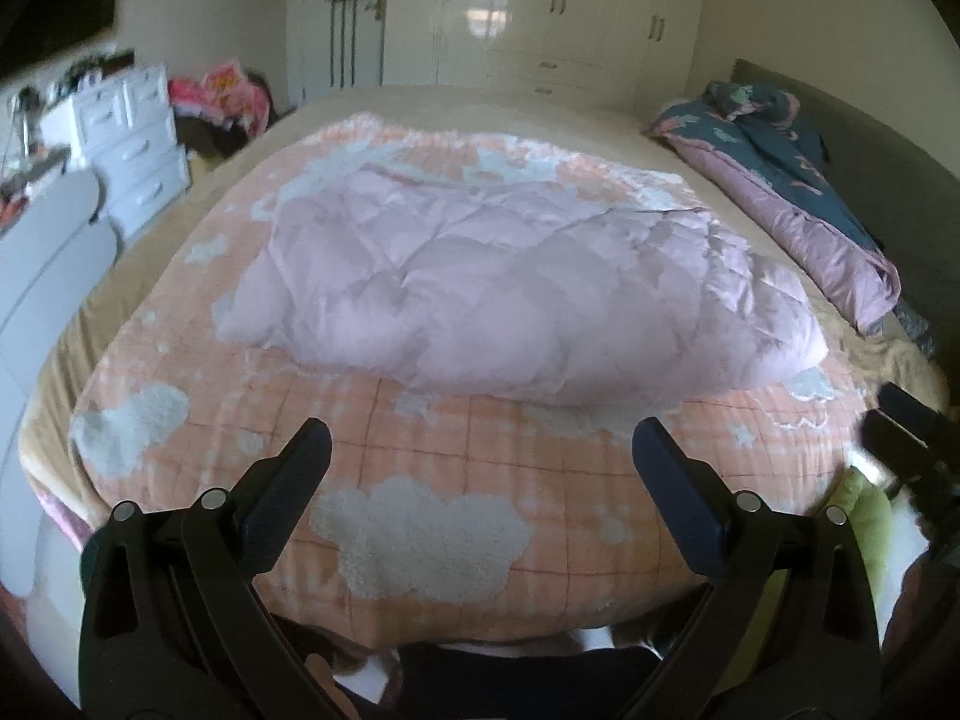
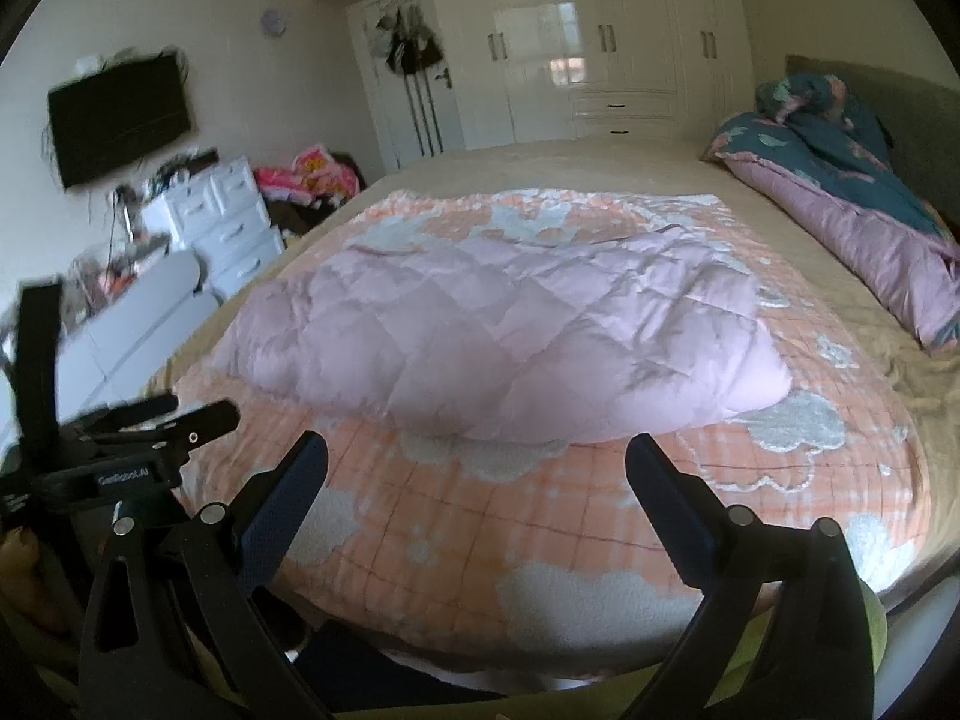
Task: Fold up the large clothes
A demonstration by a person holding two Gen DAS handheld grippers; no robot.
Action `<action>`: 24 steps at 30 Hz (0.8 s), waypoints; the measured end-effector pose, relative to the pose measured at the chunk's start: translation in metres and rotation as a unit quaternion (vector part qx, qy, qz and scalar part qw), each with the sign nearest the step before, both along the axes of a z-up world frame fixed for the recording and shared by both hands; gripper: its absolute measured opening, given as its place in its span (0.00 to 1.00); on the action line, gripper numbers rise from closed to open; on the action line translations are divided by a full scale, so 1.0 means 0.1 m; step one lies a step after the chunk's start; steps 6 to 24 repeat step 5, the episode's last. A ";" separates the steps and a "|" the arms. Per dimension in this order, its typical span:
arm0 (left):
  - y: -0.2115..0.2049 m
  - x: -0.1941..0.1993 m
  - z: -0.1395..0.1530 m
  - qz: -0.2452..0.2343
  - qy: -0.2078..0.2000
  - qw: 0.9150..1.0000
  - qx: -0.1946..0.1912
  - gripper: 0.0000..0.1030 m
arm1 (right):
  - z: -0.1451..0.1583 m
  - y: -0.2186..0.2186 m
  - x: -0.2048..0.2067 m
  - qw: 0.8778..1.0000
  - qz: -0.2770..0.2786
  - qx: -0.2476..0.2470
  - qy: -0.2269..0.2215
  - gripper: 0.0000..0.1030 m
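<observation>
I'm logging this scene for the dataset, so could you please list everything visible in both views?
pink quilted garment: one, pale pink, lying on the blanket mid-bed
cloud blanket: one, orange checks with white clouds, spread across the bed
bed: one, beige sheet, fills the middle
bundled duvet: one, teal and pink, right side by the headboard
wardrobe: one, white, far wall
drawer unit: one, white, left of the bed
television: one, black, on the left wall
pink pile: one, bright pink, beyond the drawers
left gripper: one, black, open above the blanket's near edge
right gripper: one, black, open, holding nothing
</observation>
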State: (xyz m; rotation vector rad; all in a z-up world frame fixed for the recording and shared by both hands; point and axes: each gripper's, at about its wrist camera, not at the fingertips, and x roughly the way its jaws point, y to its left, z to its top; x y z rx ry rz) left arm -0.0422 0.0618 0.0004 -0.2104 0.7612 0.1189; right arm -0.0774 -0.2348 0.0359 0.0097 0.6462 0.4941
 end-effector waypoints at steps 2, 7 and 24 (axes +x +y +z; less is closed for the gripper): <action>0.26 0.10 -0.08 0.026 0.017 0.999 -0.017 0.91 | 0.01 -0.34 0.10 0.999 -0.051 0.010 -0.005 0.96; 0.89 0.25 -0.19 0.098 0.034 0.994 -0.033 0.91 | -0.16 -1.31 0.26 0.978 -0.210 -0.012 -0.006 0.96; 0.89 0.25 -0.19 0.098 0.034 0.994 -0.033 0.91 | -0.16 -1.31 0.26 0.978 -0.210 -0.012 -0.006 0.96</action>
